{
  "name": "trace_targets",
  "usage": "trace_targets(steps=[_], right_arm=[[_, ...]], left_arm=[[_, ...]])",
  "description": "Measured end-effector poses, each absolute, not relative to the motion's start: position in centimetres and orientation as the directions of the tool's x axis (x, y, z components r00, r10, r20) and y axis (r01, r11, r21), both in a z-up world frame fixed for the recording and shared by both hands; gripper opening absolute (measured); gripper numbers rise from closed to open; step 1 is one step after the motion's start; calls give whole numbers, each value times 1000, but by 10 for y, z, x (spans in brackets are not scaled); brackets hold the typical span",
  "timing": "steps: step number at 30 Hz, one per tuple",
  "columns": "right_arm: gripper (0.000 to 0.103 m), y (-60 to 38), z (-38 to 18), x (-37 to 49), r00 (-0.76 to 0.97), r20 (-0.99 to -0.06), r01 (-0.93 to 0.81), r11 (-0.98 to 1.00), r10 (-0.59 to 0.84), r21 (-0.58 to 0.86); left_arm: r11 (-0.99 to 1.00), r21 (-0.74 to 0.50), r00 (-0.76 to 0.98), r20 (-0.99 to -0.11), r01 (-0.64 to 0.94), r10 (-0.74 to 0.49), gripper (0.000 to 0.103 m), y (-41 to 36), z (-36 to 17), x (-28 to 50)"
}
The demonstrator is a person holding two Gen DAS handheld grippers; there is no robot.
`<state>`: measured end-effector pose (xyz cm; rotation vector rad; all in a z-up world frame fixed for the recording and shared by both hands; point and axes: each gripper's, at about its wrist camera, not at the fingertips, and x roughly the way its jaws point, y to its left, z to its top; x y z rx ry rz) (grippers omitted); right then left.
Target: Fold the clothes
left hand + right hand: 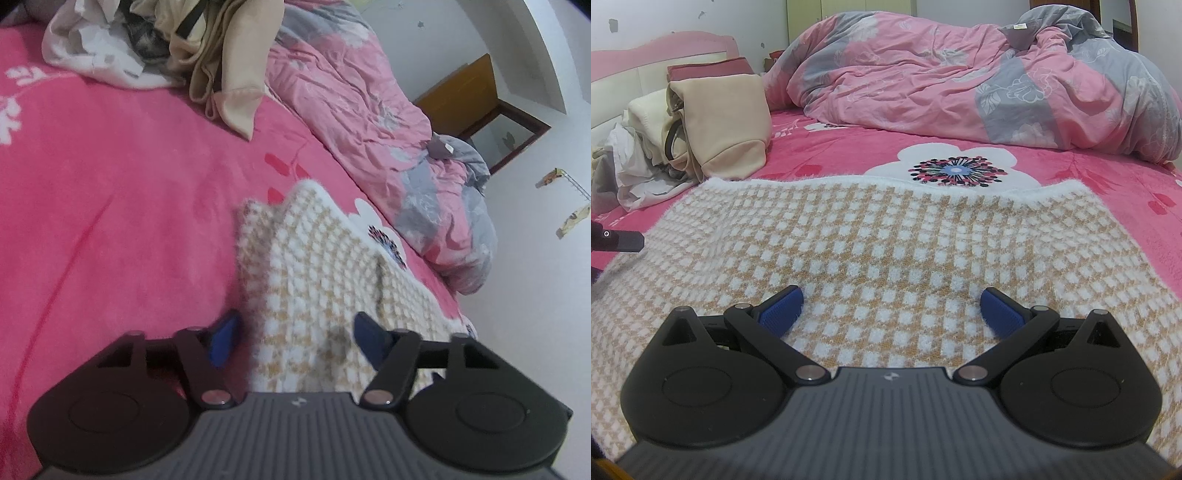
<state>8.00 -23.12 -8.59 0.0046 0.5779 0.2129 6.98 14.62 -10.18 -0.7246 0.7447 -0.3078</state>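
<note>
The checked knit garment (pixel 886 251) runs off the right wrist view's lower corners, its near part hidden under the right gripper (pixel 891 314), while the left wrist view shows it blurred.

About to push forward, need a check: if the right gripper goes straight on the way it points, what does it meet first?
Probably the checked knit garment: the right gripper, open, points low across it. Beyond its far hem lie the pink bedsheet and the heaped duvet. Depth is unclear.

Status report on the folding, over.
Left gripper open, right gripper open, both over the checked white-and-tan fuzzy knit garment. Garment spread on pink bedspread. Nothing in the way.
</note>
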Motion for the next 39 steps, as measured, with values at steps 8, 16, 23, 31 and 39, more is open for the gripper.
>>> trace_targets(steps=[8,16,23,31,39], right_arm=[[102,-231,-86,79,819,-538,-197,978,200,65],[102,-230,-87,79,821,-535,-194,979,198,64],[102,-230,-87,79,822,-535,-193,979,196,63],[102,-229,-87,79,821,-537,-190,980,192,59],[102,-228,-87,79,822,-537,-186,981,188,58]], left_arm=[[644,-763,674,-443,63,-591,51,151,-111,46],[601,-797,644,-425,68,-637,50,156,-119,63],[556,-826,578,-410,93,-706,43,162,-127,82],[532,-833,525,-388,151,-758,42,174,-131,68],[477,-868,522,-345,138,-780,44,169,-137,82]])
